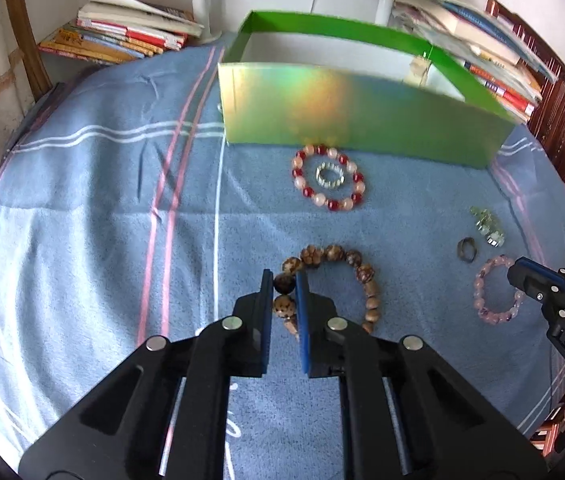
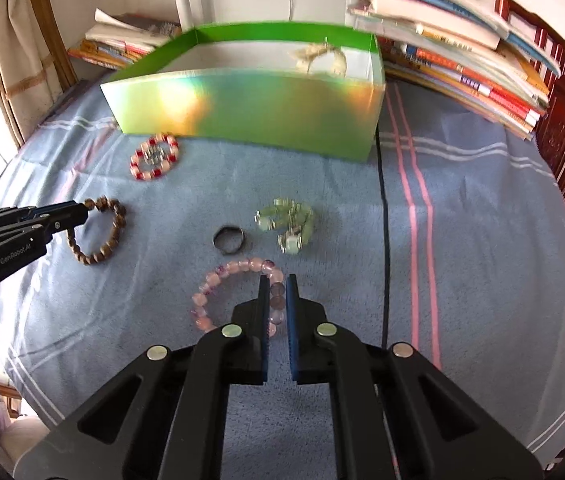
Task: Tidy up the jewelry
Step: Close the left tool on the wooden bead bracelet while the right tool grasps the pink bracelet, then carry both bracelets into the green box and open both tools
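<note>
My left gripper [image 1: 285,280] is shut on the left side of a brown wooden bead bracelet [image 1: 356,270]; it also shows in the right wrist view [image 2: 100,236]. My right gripper [image 2: 277,285] is shut on the right side of a pink bead bracelet [image 2: 218,280], seen too in the left wrist view [image 1: 490,272]. A red and pink bracelet [image 1: 328,204] with a small silver ring [image 1: 328,176] inside lies before the open green box [image 1: 362,116]. A dark ring [image 2: 228,240] and a pale green bead bracelet [image 2: 288,220] lie between.
Everything lies on a blue striped cloth [image 1: 102,208]. Stacks of books [image 1: 122,36] stand behind at both sides [image 2: 462,68]. A cream item [image 2: 318,58] lies inside the box. A black cable [image 2: 382,240] runs across the cloth.
</note>
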{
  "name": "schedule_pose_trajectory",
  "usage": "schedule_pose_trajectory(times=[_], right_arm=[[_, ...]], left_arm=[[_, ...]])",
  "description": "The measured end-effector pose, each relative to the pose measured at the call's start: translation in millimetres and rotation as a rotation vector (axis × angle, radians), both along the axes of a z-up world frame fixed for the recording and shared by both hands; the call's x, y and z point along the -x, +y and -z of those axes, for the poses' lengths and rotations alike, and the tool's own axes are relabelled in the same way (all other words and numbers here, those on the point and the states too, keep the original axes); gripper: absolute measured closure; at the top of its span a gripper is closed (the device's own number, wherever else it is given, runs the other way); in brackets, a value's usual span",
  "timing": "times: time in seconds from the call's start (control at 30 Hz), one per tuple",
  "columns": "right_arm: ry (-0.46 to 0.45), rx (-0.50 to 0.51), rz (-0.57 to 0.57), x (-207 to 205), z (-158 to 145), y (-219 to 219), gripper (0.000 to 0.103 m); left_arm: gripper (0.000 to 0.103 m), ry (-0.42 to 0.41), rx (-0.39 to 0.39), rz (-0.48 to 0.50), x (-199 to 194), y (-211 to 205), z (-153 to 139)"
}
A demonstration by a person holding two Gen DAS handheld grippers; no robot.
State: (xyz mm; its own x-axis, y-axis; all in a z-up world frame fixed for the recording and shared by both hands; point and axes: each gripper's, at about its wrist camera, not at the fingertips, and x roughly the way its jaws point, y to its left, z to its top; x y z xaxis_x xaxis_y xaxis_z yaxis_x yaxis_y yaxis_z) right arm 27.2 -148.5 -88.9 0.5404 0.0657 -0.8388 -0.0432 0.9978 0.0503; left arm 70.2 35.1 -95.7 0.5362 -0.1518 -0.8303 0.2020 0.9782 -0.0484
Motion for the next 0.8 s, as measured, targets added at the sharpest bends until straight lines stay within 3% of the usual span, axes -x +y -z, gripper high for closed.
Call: schedule_pose_trajectory(times=[0.27,0.5,0.7,0.8], right_arm=[[-0.144,0.019,-0.021,0,-52,3,0.095],[-0.207,0.054,-0.055,-13,-76,10,0.095],[-0.335,0.036,-0.032,-43,-126,0,0.097],[-0.36,0.04,-0.023,-67,-139,0,0.097]], left_arm=[[0.092,-0.116,0.025,0.028,6,-1,-50],[0.092,-0.173,0.04,0.043,-6,-3,-83],[0.092,-0.292,0.046,0.04,-43,-4,-137],[0.092,-0.314,0.048,0.042,-71,-10,-150]])
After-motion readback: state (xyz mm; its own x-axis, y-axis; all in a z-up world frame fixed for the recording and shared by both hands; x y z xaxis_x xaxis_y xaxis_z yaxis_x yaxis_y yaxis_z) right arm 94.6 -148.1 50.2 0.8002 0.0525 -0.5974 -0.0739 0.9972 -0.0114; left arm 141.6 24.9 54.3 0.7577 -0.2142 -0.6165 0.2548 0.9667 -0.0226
